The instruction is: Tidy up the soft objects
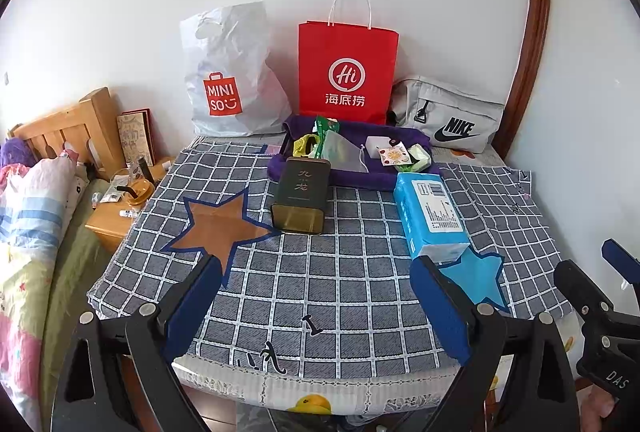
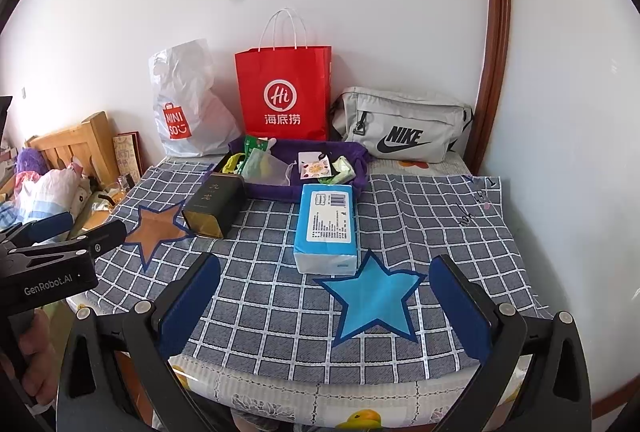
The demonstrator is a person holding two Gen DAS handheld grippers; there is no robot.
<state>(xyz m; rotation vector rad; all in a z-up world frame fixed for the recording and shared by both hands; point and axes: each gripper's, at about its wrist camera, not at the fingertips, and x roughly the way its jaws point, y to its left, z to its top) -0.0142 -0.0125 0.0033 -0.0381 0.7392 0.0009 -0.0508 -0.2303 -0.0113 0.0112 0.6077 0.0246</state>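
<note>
both tools hovered low over the checked cloth (image 1: pixel 320 272), each with its jaws spread wide and holding nothing: the left gripper (image 1: pixel 316 296) and the right gripper (image 2: pixel 324 296). the blue tissue pack (image 2: pixel 326 228) lay flat on the cloth, its near end touching the blue star (image 2: pixel 374 306). just behind the pack sat the purple tray (image 2: pixel 356 155) of small packets, and a dark tin (image 2: pixel 214 205) lay to the pack's left, beside the brown star (image 2: pixel 154 228).

Right claw (image 2: pixel 324 308) open, empty, above blue star (image 2: pixel 374 302).
</note>
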